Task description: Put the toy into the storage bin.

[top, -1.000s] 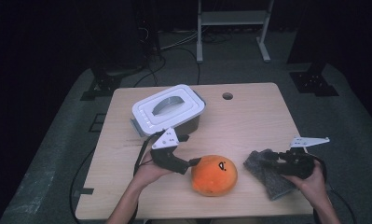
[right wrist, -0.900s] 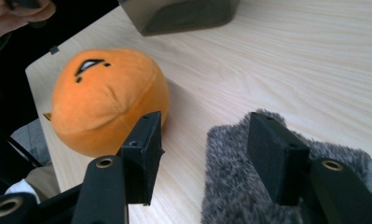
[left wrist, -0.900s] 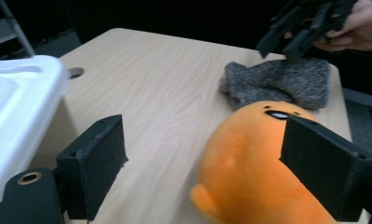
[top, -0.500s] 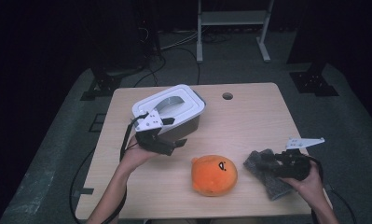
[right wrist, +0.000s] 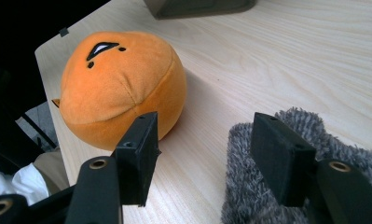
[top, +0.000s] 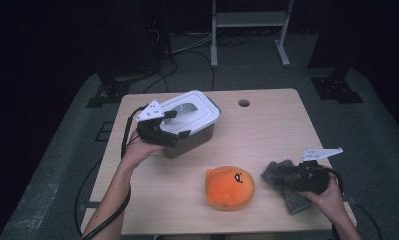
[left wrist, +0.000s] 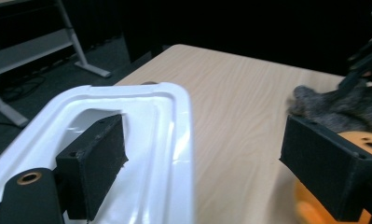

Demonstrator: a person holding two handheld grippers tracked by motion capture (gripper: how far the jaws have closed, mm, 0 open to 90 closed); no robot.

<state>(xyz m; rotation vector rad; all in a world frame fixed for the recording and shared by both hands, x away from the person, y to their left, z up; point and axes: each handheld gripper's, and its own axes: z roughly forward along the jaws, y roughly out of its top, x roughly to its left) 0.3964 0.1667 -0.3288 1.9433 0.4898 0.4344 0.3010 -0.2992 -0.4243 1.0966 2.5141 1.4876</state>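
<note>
The left claw [top: 173,124] hangs spread wide over the near corner of a white lid [top: 189,110] that sits on a grey container [top: 197,136] at the back left of the wooden surface [top: 267,130]. In the left gripper view one pad [left wrist: 97,163] lies over the lid's raised rim [left wrist: 174,140], while the other pad [left wrist: 328,165] stands out over bare wood, well clear of the box. If the claw closes like this, it will likely catch just the rim's edge and slip off, or tilt the lid, because the rim is glossy and thin. Whether the inner pad touches the lid is hard to tell. The right claw [right wrist: 200,158] is also spread, holding nothing, low at the front right of the surface. One of its pads rests over a grey fuzzy cloth [right wrist: 286,186]; the other sits just in front of an orange plush toy [right wrist: 118,84]. A careless close there could pinch the cloth or nudge the toy, which lies near the front edge and could roll off. The left gripper view cuts off the container's body and most of the lid, and the toy is a blur behind the outer pad. From above, the right hand [top: 327,192] covers part of the cloth.
</note>
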